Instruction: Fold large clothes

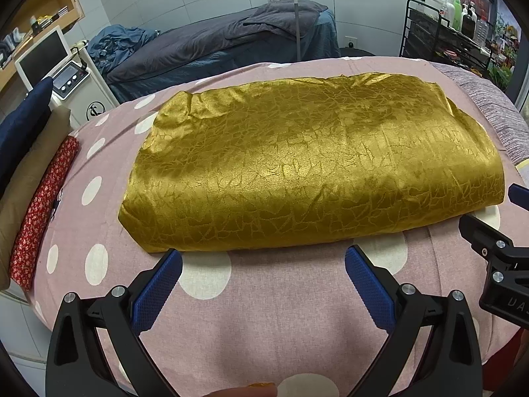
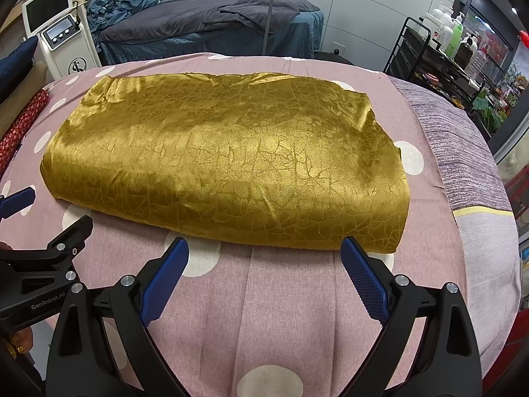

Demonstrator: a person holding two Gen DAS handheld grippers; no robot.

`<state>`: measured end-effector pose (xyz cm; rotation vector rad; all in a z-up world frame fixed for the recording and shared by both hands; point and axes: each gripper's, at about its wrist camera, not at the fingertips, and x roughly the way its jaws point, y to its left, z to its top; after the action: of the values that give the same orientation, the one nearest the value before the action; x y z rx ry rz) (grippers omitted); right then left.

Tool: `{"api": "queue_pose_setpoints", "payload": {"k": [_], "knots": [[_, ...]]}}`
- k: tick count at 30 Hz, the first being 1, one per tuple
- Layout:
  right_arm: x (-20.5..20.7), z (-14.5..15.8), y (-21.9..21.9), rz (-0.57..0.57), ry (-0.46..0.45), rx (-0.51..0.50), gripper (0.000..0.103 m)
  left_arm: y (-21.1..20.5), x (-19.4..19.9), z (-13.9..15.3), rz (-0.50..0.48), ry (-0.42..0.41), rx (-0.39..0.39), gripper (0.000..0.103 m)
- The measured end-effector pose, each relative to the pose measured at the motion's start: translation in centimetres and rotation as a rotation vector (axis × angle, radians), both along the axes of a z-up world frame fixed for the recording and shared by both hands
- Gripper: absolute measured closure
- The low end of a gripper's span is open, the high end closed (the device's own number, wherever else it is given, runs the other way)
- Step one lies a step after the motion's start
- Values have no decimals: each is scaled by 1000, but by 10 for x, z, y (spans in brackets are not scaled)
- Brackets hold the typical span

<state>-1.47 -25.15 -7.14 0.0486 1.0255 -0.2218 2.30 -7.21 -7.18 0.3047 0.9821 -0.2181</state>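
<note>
A shiny gold cloth [image 1: 297,162] with a crackle pattern lies folded into a wide rectangle on a pink bed sheet with white dots [image 1: 264,314]. My left gripper [image 1: 263,258] stands open just in front of the cloth's near fold, toward its left half, with nothing between its blue pads. My right gripper [image 2: 264,248] is open too, close to the near fold by the cloth's [image 2: 231,155] right corner. Each gripper shows at the edge of the other's view: the right one [image 1: 489,235] and the left one [image 2: 49,221].
Folded red floral fabric [image 1: 43,211] and tan and navy cloths lie along the bed's left edge. A striped grey cover [image 2: 463,145] lies at the right. Behind stand a white machine with a screen [image 1: 62,72], a dark treatment bed [image 1: 215,46] and a black rack of bottles [image 1: 453,33].
</note>
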Motion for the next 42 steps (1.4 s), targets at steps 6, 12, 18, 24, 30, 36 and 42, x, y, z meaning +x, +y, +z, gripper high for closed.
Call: {"api": "queue_pose_setpoints", "payload": {"k": [6,12,18,24,30,36,42], "knots": [[0,0,0,0,1,0,11,0,0,0,1,1,0,6],[0,-1,0,0,0,0,11,3,-1,1,5,-7,-29,6],[-2,-4,0,-3,3,1,11,4,-6,7,4,-66,-65,6],[-4,-5,-1,-7,3,2,11,7,-5,8,25,-71,-64,6],[-5,-5,0,-3,6,0,11,9,0,3,50,-26,-53,6],[-4,-4,0,-2,5,1,11,9,0,3,49,-17,-58,6],[-3,-3,0,-3,3,2,11,9,-1,3,49,-14,-62,6]]}}
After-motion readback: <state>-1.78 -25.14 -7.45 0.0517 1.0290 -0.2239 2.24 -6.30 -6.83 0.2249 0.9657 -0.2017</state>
